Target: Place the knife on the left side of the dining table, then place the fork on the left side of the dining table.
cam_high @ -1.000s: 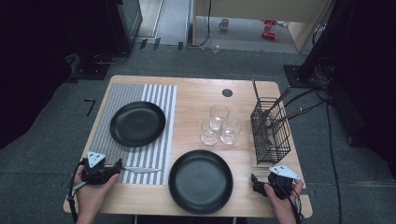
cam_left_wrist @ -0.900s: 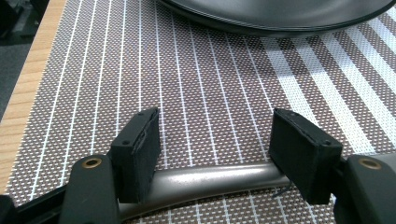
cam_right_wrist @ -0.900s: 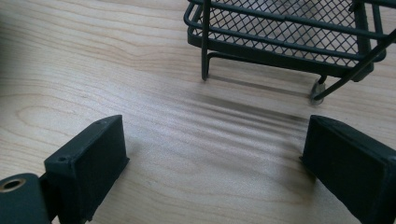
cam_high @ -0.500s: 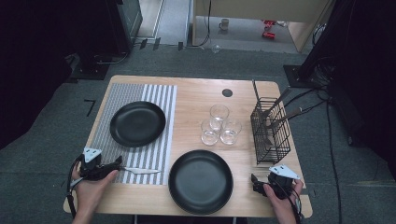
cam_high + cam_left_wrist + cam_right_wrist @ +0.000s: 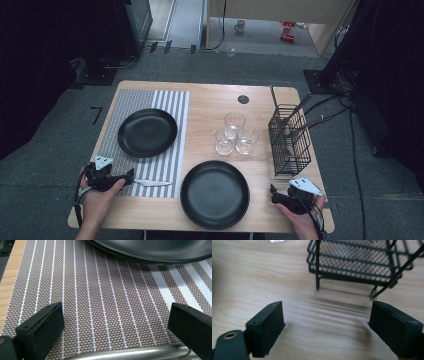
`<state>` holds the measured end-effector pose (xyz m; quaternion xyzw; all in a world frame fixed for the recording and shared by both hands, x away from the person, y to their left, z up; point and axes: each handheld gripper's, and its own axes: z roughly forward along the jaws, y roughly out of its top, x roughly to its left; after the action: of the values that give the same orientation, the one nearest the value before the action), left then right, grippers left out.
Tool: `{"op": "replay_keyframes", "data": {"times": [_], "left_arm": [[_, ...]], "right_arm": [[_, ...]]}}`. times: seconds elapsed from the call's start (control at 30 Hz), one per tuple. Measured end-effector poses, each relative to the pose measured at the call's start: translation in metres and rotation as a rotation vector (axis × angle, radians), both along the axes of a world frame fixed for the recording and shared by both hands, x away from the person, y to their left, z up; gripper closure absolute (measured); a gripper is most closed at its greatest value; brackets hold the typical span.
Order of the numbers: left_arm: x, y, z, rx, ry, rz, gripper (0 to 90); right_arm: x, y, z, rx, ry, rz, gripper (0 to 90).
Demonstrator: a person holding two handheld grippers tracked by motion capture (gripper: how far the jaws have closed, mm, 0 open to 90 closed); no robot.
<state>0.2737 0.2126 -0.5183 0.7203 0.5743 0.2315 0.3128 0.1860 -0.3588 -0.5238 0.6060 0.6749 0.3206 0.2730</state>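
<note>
A silver knife [image 5: 154, 183] lies on the striped placemat [image 5: 170, 107] near its front edge. My left gripper [image 5: 129, 176] is at the knife's left end, and its jaws stand open. In the left gripper view the metal handle [image 5: 130, 353] runs across the bottom between the jaws of the left gripper [image 5: 116, 315], untouched by the pads. A black plate [image 5: 155, 250] sits ahead on the mat. My right gripper [image 5: 273, 193] rests at the table's front right, and the right gripper [image 5: 328, 311] is open over bare wood, facing the black wire caddy [image 5: 359, 262].
A second black plate [image 5: 215, 194] sits on the wood at front centre. Three glasses [image 5: 234, 134] stand in a cluster mid-table. The wire caddy [image 5: 290, 145] at the right holds several utensils. A round hole [image 5: 243, 99] is near the table's back edge.
My left gripper has shifted slightly at the mat's front corner, left and then back toward the knife. The knife and the right gripper have stayed in place.
</note>
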Motion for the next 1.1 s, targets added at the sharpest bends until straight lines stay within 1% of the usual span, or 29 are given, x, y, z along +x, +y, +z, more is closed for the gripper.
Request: {"op": "replay_keyframes", "data": {"times": [0.1, 0.17, 0.3, 0.37, 0.43, 0.5, 0.53, 0.73, 0.87, 0.93, 1.1], "left_arm": [[0.0, -0.002, -0.001, 0.021, 0.0, -0.003, 0.6], [-0.001, -0.003, -0.001, 0.027, -0.003, -0.002, 0.6], [-0.001, -0.003, -0.001, 0.026, -0.004, -0.001, 0.6], [-0.001, -0.002, -0.001, 0.026, -0.004, -0.002, 0.6], [-0.001, -0.003, -0.001, 0.025, -0.004, -0.001, 0.6], [-0.001, -0.003, -0.001, 0.026, -0.004, -0.001, 0.6], [-0.001, -0.002, -0.001, 0.028, -0.003, -0.003, 0.6], [-0.001, -0.003, -0.001, 0.027, -0.004, -0.001, 0.6], [-0.001, -0.003, -0.001, 0.028, -0.003, -0.001, 0.7], [-0.001, -0.003, -0.001, 0.028, -0.003, -0.001, 0.7], [-0.001, -0.003, -0.001, 0.028, -0.003, -0.001, 0.7]], "right_arm": [[-0.003, 0.002, 0.006, 0.027, -0.024, -0.009, 12.0], [-0.006, 0.004, 0.014, 0.028, -0.046, -0.009, 12.0], [-0.014, 0.009, 0.035, 0.04, -0.069, -0.014, 12.1], [-0.019, 0.01, 0.048, 0.048, -0.091, -0.015, 12.1], [-0.021, 0.011, 0.055, 0.046, -0.108, -0.012, 12.1], [-0.024, 0.012, 0.064, 0.056, -0.124, -0.007, 12.1], [-0.025, 0.014, 0.071, 0.055, -0.134, -0.002, 12.1], [-0.023, 0.019, 0.088, 0.043, -0.154, 0.008, 12.2], [-0.019, 0.021, 0.096, 0.032, -0.169, 0.01, 11.9], [-0.017, 0.023, 0.101, 0.039, -0.174, 0.019, 11.9], [-0.012, 0.025, 0.11, 0.033, -0.183, 0.024, 11.9]]}}
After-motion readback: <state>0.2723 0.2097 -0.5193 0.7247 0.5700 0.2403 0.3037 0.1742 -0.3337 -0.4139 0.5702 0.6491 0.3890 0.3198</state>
